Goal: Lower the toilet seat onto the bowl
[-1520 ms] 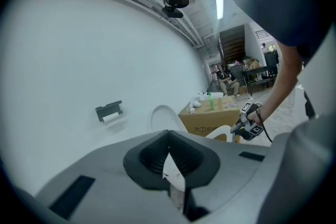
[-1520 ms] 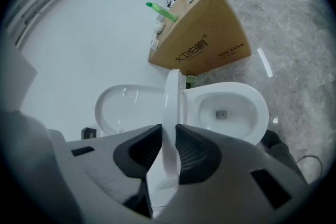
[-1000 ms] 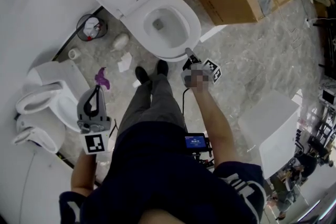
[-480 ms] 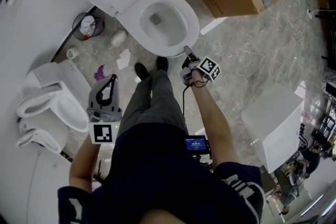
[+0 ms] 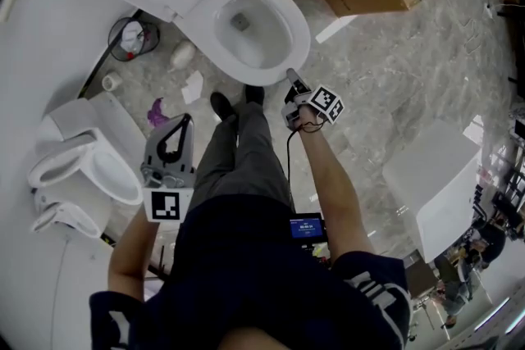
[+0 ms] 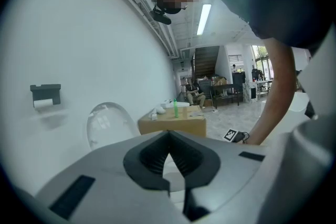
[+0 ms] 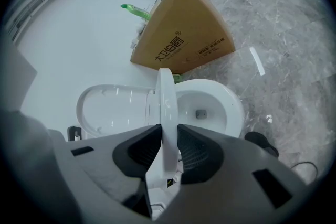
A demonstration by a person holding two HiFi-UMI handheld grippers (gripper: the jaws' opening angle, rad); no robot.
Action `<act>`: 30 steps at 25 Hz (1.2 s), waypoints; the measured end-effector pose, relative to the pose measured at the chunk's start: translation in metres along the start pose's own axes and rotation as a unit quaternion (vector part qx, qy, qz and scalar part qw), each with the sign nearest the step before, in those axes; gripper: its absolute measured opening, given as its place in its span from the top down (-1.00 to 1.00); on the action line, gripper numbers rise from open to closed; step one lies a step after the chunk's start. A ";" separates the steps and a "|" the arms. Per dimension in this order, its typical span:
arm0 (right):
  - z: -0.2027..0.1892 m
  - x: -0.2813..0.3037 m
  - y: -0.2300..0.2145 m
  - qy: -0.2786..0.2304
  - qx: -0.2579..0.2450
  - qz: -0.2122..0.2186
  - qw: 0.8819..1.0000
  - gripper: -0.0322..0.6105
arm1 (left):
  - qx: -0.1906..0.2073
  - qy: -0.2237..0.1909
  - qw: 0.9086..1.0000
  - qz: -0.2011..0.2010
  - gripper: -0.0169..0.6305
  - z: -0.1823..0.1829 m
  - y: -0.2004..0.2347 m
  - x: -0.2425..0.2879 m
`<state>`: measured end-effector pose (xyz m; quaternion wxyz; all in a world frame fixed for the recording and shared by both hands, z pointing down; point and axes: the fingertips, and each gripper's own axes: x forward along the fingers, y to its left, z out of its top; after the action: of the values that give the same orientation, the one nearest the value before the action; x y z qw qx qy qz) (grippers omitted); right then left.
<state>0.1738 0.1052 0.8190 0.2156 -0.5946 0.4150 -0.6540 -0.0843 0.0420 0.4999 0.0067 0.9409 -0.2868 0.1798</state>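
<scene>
The right hand-held gripper (image 7: 167, 135) has its jaws pinched on the front edge of the white toilet seat (image 7: 165, 94). Its own view shows the seat edge-on, rising up the middle of the frame between the raised lid (image 7: 110, 110) at left and the open bowl (image 7: 233, 107) at right. Behind the toilet, at upper centre, a brown cardboard box (image 7: 184, 34) with a green bottle (image 7: 134, 10) on top stands on the grey marbled floor (image 7: 283, 29). The left hand-held gripper (image 6: 168, 136) holds nothing, its jaw tips meeting. In the head view it sits at lower left, well apart from that toilet and near a second white toilet (image 5: 82, 176).
</scene>
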 end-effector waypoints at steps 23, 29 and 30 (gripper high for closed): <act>0.003 0.029 -0.077 -0.003 0.010 0.001 1.000 0.54 | 0.009 0.033 0.997 -0.065 0.87 -0.051 -0.038 0.048; 0.003 0.038 -0.096 -0.004 0.007 -0.008 1.000 0.52 | 0.001 0.042 0.997 -0.067 0.87 -0.062 -0.040 0.053; 0.003 0.039 -0.100 -0.004 0.007 -0.010 1.000 0.52 | 0.001 0.044 0.997 -0.068 0.87 -0.064 -0.041 0.054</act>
<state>0.1899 0.1300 0.9219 0.2147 -0.5997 0.4033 -0.6570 -0.0415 0.0546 0.5817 0.0301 0.9496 -0.2211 0.2202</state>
